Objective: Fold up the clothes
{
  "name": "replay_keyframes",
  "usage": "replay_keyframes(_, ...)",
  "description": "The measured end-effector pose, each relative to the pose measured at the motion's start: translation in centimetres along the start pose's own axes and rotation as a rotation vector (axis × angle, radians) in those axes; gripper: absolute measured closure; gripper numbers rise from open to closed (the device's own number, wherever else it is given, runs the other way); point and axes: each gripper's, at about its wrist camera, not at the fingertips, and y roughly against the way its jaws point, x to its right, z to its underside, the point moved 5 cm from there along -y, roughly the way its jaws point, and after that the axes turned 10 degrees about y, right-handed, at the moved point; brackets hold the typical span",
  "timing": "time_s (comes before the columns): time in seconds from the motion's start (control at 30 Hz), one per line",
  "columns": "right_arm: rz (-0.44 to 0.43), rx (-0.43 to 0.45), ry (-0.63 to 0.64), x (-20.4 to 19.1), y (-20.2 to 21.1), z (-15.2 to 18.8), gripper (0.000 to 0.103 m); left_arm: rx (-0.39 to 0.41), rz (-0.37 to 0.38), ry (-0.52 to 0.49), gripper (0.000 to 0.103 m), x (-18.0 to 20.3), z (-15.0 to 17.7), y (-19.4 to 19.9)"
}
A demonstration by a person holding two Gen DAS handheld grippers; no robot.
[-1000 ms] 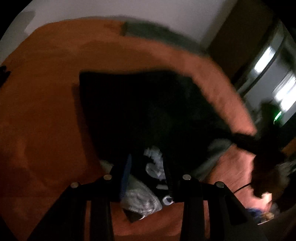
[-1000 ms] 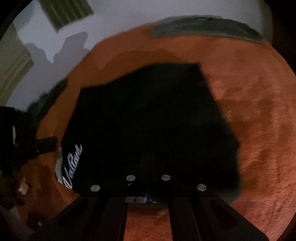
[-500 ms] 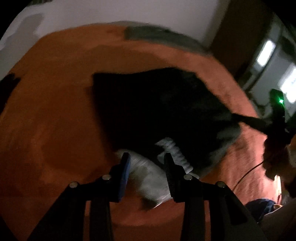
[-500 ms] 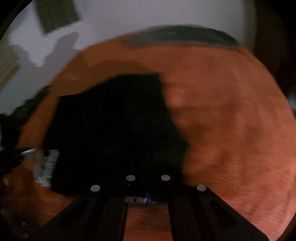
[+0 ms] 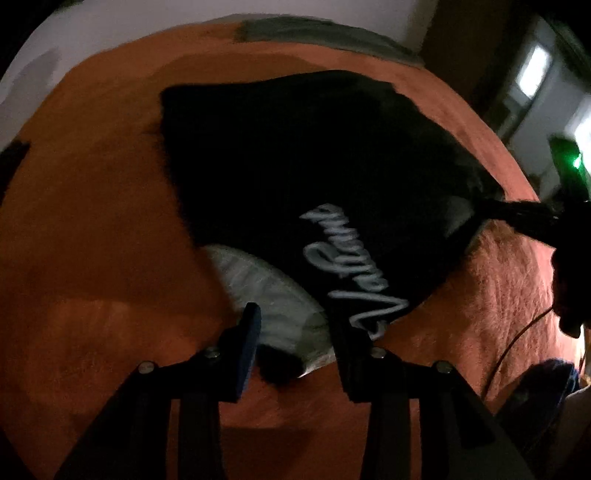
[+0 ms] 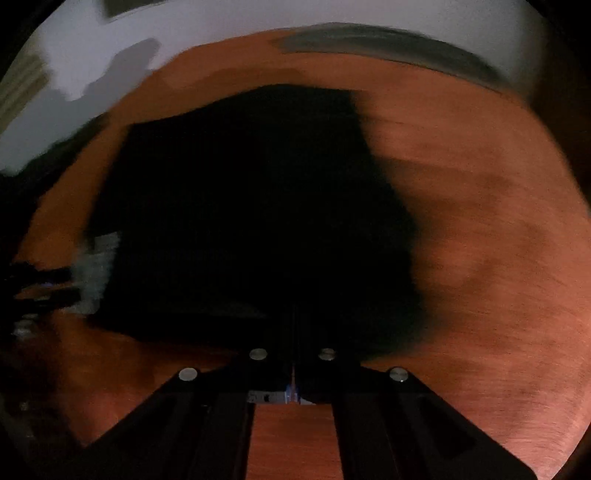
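A black garment (image 5: 295,166) with white script lettering (image 5: 347,269) and a grey inner lining (image 5: 273,295) lies on an orange blanket (image 5: 92,240). My left gripper (image 5: 295,328) hangs over the garment's near edge. Its jaws are opening, the grey lining lies loose between them, and neither pad presses it. In the right wrist view the garment (image 6: 251,206) fills the middle, and my right gripper (image 6: 293,332) is shut on its near edge. That gripper also shows in the left wrist view (image 5: 517,214), pinching the garment's right corner. The left gripper (image 6: 48,284) appears at the garment's left end.
A grey cloth (image 5: 325,33) lies along the blanket's far edge by a white wall (image 6: 221,22). Bright panels (image 5: 532,70) stand off to the right. A dark blue item (image 5: 546,380) and a thin cable (image 5: 517,332) sit at the blanket's right side.
The left jaws have spread and let go of the garment's edge, which now lies flat with the lettering showing. The right gripper, still shut on the cloth, has shifted sideways with it.
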Motion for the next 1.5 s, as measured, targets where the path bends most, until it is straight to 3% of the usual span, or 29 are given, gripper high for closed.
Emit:
replay_keyframes(0.03,-0.011,0.002,-0.038,1.3,0.1,0.1,0.103,-0.016,0.022,0.041,0.057,-0.8,0.1,0.0)
replay_keyframes(0.13,0.102,0.013,0.039,2.0,1.4,-0.8,0.103,-0.019,0.038,0.065,0.056,-1.2,-0.4,0.6)
replay_keyframes(0.2,0.012,0.065,0.043,1.0,2.8,-2.5,0.103,0.023,0.034,0.036,0.057,-0.7,-1.6,1.9)
replay_keyframes(0.3,-0.114,0.151,0.088,-1.7,4.6,-6.1,0.103,0.11,0.076,-0.021,0.056,1.0,-6.2,3.7)
replay_keyframes(0.37,-0.16,0.166,0.145,-3.6,3.6,-9.0,0.103,0.135,0.074,-0.051,0.055,1.9,-9.1,3.3)
replay_keyframes(0.47,-0.229,0.129,0.172,-6.6,0.5,-11.6,0.103,0.053,0.061,-0.028,0.052,3.2,-13.2,-0.8)
replay_keyframes(0.57,-0.164,0.037,0.186,-8.4,-4.5,-13.7,0.103,0.063,0.01,0.113,0.052,2.0,-14.6,-3.4)
replay_keyframes(0.63,-0.133,0.048,0.177,-8.0,-5.8,-14.3,0.103,0.105,-0.055,0.151,0.052,1.4,-15.2,-4.6)
replay_keyframes(0.73,0.046,0.113,0.172,-4.9,-5.4,-14.2,0.103,0.203,-0.139,0.133,0.051,-2.0,-14.0,-4.3)
replay_keyframes(0.8,0.152,0.124,0.181,-3.0,-5.8,-14.2,0.103,0.222,-0.156,0.136,0.044,-3.5,-13.4,-3.7)
replay_keyframes(0.9,0.093,0.135,0.158,-3.5,-4.5,-15.4,0.103,0.197,-0.138,0.236,0.044,-5.0,-13.3,-1.5)
replay_keyframes(0.97,0.044,0.204,0.122,-4.6,-2.1,-16.8,0.103,0.208,-0.085,0.298,0.043,-4.9,-14.0,0.1)
replay_keyframes(1.03,-0.074,0.224,0.112,-6.6,-1.1,-18.1,0.103,0.216,-0.044,0.285,0.043,-3.1,-14.7,0.4)
replay_keyframes(1.1,-0.135,0.197,0.114,-8.5,-2.3,-18.8,0.103,0.224,-0.025,0.271,0.041,-1.6,-15.2,0.2)
replay_keyframes(1.27,-0.098,0.137,0.091,-8.9,-6.1,-18.1,0.103,0.239,-0.106,0.273,0.039,-2.2,-13.0,-2.0)
replay_keyframes(1.37,-0.104,0.174,0.119,-8.6,-6.5,-17.3,0.103,0.306,-0.134,0.223,0.03,-2.4,-12.5,-2.2)
replay_keyframes(1.5,-0.113,0.218,0.149,-8.1,-6.2,-16.8,0.103,0.302,-0.123,0.225,0.028,-3.6,-12.3,-1.4)
